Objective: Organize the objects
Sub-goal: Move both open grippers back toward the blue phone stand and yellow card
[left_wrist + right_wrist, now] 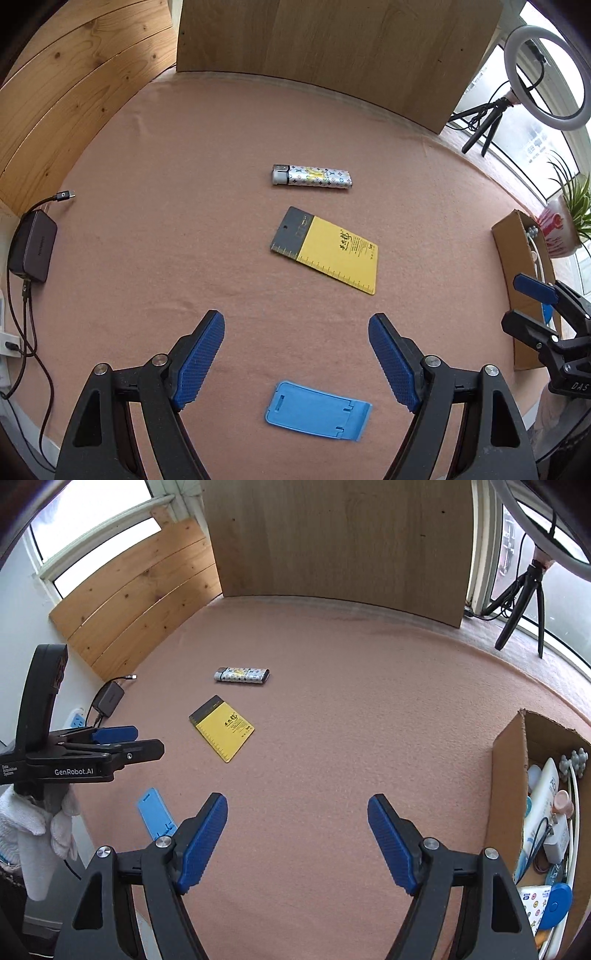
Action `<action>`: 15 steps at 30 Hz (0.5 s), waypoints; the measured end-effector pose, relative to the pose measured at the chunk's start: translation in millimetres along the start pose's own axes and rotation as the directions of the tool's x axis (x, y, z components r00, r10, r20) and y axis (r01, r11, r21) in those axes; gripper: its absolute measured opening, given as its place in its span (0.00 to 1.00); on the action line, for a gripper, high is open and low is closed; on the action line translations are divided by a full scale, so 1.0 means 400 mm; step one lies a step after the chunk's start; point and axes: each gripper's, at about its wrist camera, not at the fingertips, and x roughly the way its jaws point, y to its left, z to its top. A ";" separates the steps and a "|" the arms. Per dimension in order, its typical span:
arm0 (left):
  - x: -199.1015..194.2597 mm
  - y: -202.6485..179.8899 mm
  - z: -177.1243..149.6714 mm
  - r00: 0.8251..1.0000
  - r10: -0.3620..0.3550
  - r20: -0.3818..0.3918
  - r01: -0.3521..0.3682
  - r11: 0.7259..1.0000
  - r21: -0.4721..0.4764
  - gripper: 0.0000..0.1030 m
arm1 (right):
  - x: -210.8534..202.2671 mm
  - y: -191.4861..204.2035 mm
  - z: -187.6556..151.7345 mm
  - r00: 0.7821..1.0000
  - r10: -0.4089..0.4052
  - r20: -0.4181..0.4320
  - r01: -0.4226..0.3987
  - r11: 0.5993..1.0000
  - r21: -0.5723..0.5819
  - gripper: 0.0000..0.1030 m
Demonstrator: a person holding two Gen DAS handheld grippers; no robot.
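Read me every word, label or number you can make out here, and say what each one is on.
"GenRobot.AI": side of the left claw.
"DAS", cut off: body of the right claw.
Yellow card: print and ruler marks too small to read.
Black charger: logo blurred.

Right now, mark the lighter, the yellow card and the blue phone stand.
lighter (312, 177), left wrist view, middle of its patterned body
yellow card (338, 254), left wrist view, yellow face
blue phone stand (317, 410), left wrist view, flat plate
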 end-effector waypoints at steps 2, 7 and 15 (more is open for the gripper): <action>0.005 0.026 -0.015 1.000 -0.005 -0.009 0.005 1.000 -0.021 0.81 | 0.018 0.029 0.013 1.000 -0.003 -0.007 0.002 1.000 -0.031 0.73; 0.023 0.065 0.014 1.000 -0.003 -0.003 0.003 0.999 -0.049 0.80 | 0.055 0.060 0.035 0.999 0.012 -0.029 -0.013 0.999 -0.032 0.73; 0.082 0.013 0.195 1.000 0.000 0.020 -0.003 0.993 0.116 0.80 | 0.067 0.036 0.008 0.998 -0.005 -0.056 0.008 0.999 0.046 0.73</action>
